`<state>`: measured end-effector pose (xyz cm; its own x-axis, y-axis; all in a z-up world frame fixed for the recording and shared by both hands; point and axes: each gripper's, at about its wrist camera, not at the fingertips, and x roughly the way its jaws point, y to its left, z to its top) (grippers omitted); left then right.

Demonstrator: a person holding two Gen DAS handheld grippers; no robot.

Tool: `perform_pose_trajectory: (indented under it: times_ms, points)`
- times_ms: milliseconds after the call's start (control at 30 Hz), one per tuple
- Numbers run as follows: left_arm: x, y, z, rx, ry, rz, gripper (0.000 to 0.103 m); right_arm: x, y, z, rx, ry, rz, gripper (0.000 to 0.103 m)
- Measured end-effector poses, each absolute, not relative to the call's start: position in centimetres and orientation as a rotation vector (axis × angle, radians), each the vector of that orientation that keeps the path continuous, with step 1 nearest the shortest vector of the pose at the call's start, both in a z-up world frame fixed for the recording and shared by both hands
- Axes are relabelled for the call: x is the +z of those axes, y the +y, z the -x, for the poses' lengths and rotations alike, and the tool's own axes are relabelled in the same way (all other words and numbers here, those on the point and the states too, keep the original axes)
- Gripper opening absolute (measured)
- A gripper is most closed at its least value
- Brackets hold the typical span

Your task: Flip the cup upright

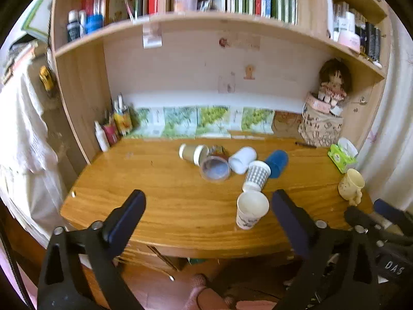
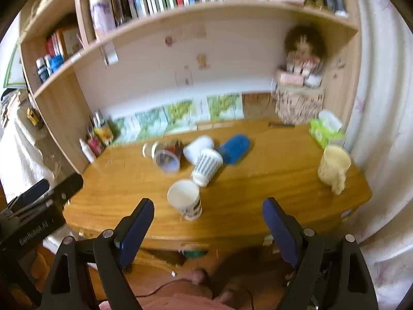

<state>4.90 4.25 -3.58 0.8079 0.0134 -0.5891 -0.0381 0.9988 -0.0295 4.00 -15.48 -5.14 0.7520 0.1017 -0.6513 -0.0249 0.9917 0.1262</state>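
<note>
A white paper cup with a dark print (image 1: 249, 209) (image 2: 186, 199) stands upright near the desk's front edge. Behind it several cups lie on their sides in a heap: a white cup with grey dots (image 1: 256, 176) (image 2: 207, 166), a plain white cup (image 1: 242, 159) (image 2: 198, 147), a blue cup (image 1: 276, 163) (image 2: 234, 148), a clear plastic cup (image 1: 214, 168) (image 2: 167, 160) and a brown paper cup (image 1: 193, 153). My left gripper (image 1: 207, 208) is open and empty, in front of the desk edge. My right gripper (image 2: 208, 213) is open and empty, just short of the upright cup.
A cream mug (image 1: 351, 185) (image 2: 333, 168) stands upright at the desk's right end, near a green tissue box (image 1: 342, 154). A patterned bag with a doll (image 1: 321, 126) fills the back right corner. Bottles and pens (image 1: 113, 126) stand at back left. Bookshelves hang above.
</note>
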Motion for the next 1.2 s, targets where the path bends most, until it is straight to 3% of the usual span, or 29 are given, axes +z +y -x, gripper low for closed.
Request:
perform_pose_trajectory:
  times_ms: [133,233,800,1200]
  points:
    - [-2.7,3.5,-3.0,0.039,0.538,0.011,0.102,-4.1,-15.4,-2.8,0.082,0.644,-0.087,0.088]
    - [-2.3,3.1,-2.1,0.072,0.49,-0.014,0.102,-3.7,-15.2,-2.3,0.091,0.608,-0.055,0.103]
    - [-2.0,2.5,-2.8,0.129,0.462,0.021,0.103,-2.3,-16.3,-2.4,0.077,0.504,-0.037,0.103]
    - [-2.2,1.7,-4.1,0.105,0.473,0.01,0.103,-3.4,-16.7,-4.0,0.116,0.559,-0.071,0.103]
